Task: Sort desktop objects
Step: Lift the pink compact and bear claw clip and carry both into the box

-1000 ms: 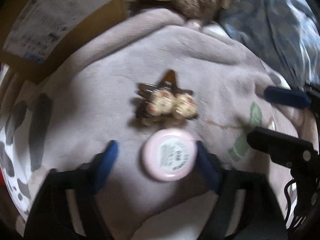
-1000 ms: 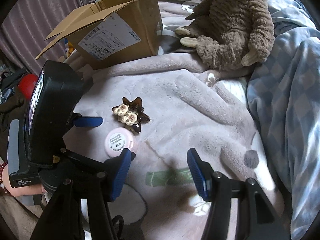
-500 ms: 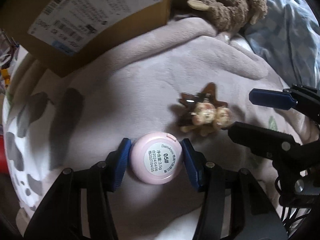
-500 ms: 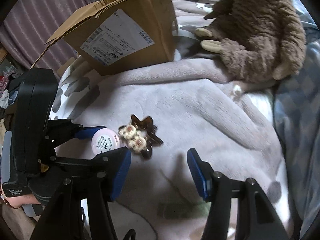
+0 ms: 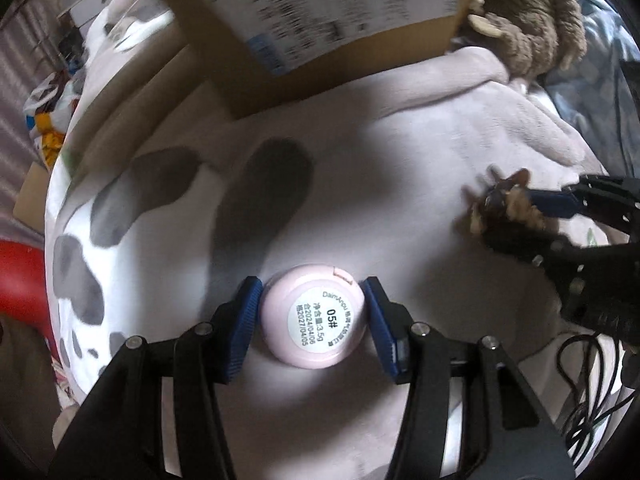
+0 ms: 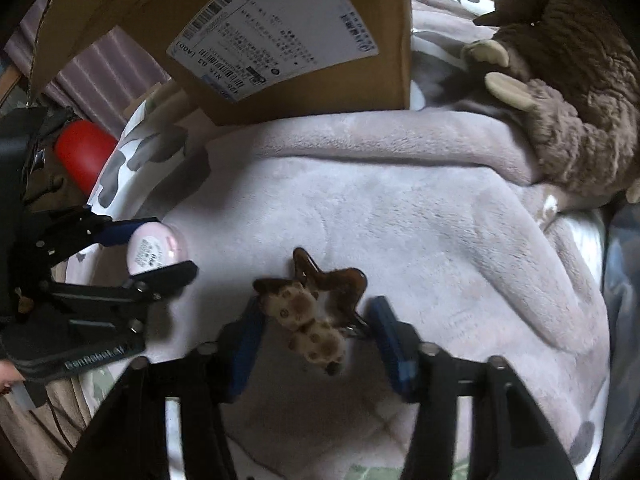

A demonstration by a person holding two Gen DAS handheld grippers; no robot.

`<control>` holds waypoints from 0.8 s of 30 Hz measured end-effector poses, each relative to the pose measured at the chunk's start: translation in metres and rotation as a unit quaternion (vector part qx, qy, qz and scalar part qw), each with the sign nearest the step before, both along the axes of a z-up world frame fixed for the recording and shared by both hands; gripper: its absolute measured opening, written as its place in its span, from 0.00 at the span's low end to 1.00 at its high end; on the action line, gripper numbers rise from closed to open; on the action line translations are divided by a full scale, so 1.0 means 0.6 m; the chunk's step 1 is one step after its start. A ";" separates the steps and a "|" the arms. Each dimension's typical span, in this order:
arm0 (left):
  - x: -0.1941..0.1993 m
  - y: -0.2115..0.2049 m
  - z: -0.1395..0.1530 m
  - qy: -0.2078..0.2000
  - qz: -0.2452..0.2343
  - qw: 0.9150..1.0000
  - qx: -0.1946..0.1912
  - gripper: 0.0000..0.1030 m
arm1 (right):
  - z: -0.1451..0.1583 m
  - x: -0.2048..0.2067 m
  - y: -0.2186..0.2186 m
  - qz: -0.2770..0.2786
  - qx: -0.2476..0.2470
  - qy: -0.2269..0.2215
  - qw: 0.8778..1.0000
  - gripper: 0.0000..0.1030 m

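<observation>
Two grabs are now under way where a second ago you had none. Your left claw (image 5: 313, 322) had the pink tin (image 5: 314, 316) loose between wide pads; now both pads sit flush on the tin's sides, so you are holding it. The tin looks clear of the blanket (image 5: 400, 168), though I can't confirm lift from this angle. Its label faces the camera, so you have it by the rim, bottom up.

Your right claw (image 6: 314, 336) was hanging wide over bare blanket a second ago, with the hair clip (image 6: 316, 308) off to its left. It is now astride the clip and its jaws are closing. The star-shaped base and the two plush charms sit between the pads, but gaps still show on both sides, so no grip yet. The frame is blurred there, so treat that as likely, not certain.

Both views have also swung toward the box (image 6: 248, 40), which now fills the top of each frame. The plush monkey (image 6: 568, 92) sits to its right, untouched.

My read: the tin is ready to go to the box, if that is the sort target. The clip needs the pinch finished first. Its shape is irregular and the charms are soft, so the pads may catch fluff rather than the hard base. Check it before you lift.
</observation>
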State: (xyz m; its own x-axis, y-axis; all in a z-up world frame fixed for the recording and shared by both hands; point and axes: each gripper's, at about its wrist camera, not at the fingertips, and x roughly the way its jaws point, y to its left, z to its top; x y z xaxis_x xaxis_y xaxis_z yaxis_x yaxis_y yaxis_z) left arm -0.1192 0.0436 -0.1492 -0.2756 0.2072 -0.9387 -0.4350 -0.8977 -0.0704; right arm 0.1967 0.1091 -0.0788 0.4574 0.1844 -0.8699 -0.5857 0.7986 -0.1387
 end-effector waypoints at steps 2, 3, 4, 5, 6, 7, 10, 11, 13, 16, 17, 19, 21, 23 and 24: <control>-0.002 -0.013 -0.001 -0.003 0.005 1.000 0.008 0.49 | 0.000 -0.003 -0.002 -0.007 0.005 0.005 1.000 0.38; -0.002 -0.018 -0.001 -0.004 0.006 1.000 0.010 0.49 | 0.001 -0.005 -0.002 -0.010 0.008 0.006 1.000 0.38; -0.002 -0.022 0.000 -0.004 0.006 1.000 0.014 0.49 | 0.002 -0.008 -0.003 -0.014 0.011 0.009 1.000 0.38; -0.001 -0.024 0.001 -0.003 0.005 1.000 0.016 0.49 | 0.003 -0.012 -0.003 -0.019 0.011 0.009 1.000 0.38; 0.000 -0.026 0.002 -0.004 0.005 1.000 0.015 0.49 | 0.004 -0.014 -0.003 -0.024 0.011 0.010 1.000 0.38; 0.002 -0.029 0.004 -0.005 0.006 1.000 0.015 0.49 | 0.005 -0.018 -0.002 -0.027 0.011 0.011 1.000 0.38; 0.009 -0.039 0.011 -0.009 0.009 1.000 0.025 0.49 | 0.009 -0.034 0.001 -0.036 0.011 0.008 0.999 0.38; 0.008 -0.050 0.017 -0.008 0.009 1.000 0.027 0.49 | 0.011 -0.041 0.000 -0.038 0.011 0.007 0.999 0.38; 0.020 -0.059 0.020 -0.007 0.007 0.999 0.032 0.49 | 0.015 -0.056 0.001 -0.040 0.011 0.004 0.999 0.38; 0.027 -0.084 0.030 -0.004 0.003 0.999 0.037 0.49 | 0.018 -0.074 0.008 -0.043 0.007 0.002 0.999 0.38; 0.030 -0.084 0.033 -0.002 0.001 0.999 0.037 0.49 | 0.019 -0.080 0.010 -0.044 0.007 0.002 0.999 0.38; 0.034 -0.088 0.040 0.006 -0.005 0.999 0.033 0.49 | 0.022 -0.092 0.015 -0.046 0.006 0.000 0.999 0.38; 0.033 -0.097 0.051 0.013 -0.014 0.999 0.032 0.49 | 0.026 -0.107 0.020 -0.047 0.004 -0.004 0.999 0.38; 0.048 -0.096 0.062 0.018 -0.019 0.999 0.034 0.49 | 0.027 -0.116 0.026 -0.047 0.001 -0.005 0.999 0.38; 0.054 -0.101 0.067 0.021 -0.021 0.999 0.034 0.49 | 0.027 -0.121 0.031 -0.046 0.000 -0.006 0.999 0.38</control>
State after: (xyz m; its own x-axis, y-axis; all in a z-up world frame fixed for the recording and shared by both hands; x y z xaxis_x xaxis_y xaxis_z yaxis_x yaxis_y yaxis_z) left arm -0.0870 -0.0168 -0.1088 -0.3046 0.2831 -0.9094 -0.4763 -0.8721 -0.1119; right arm 0.1240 0.1275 -0.0628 0.4827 0.1415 -0.8643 -0.5076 0.8494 -0.1445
